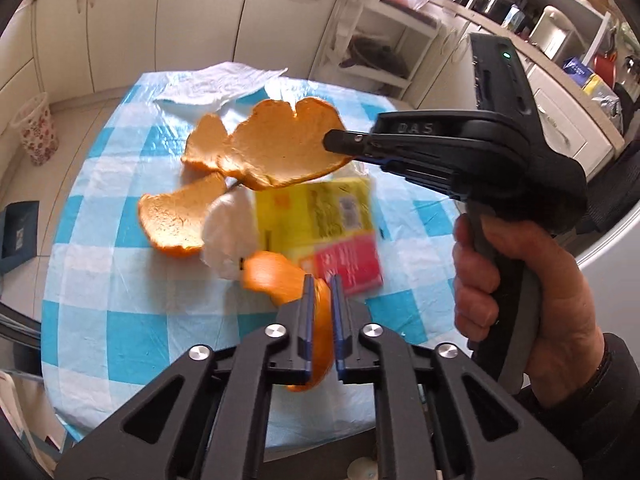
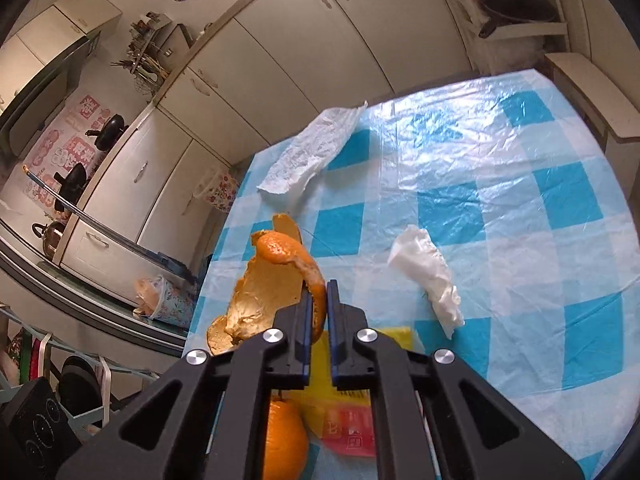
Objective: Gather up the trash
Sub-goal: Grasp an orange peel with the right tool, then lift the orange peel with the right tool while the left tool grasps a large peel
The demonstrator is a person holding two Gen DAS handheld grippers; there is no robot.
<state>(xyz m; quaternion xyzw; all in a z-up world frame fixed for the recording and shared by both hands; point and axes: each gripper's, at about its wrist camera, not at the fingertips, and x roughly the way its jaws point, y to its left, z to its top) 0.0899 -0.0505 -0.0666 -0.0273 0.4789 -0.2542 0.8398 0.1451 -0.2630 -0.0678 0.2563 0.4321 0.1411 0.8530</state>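
Note:
My left gripper [image 1: 320,286] is shut on a curved piece of orange peel [image 1: 280,276], held above the checked table. My right gripper [image 2: 317,294] is shut on a larger orange peel [image 2: 264,296]; in the left wrist view it [image 1: 340,142] comes in from the right, holding that peel [image 1: 276,144] in the air. Below them lie a yellow and red packet [image 1: 320,216], a crumpled white tissue [image 1: 228,232] and a flat paper towel [image 1: 224,82]. The tissue [image 2: 430,276] and towel [image 2: 308,152] also show in the right wrist view.
The round table has a blue-and-white checked plastic cloth [image 1: 120,280]. A floral waste bin [image 1: 36,132] stands on the floor to the left, also in the right wrist view [image 2: 218,188]. Kitchen cupboards [image 2: 320,40] and a cluttered counter surround the table.

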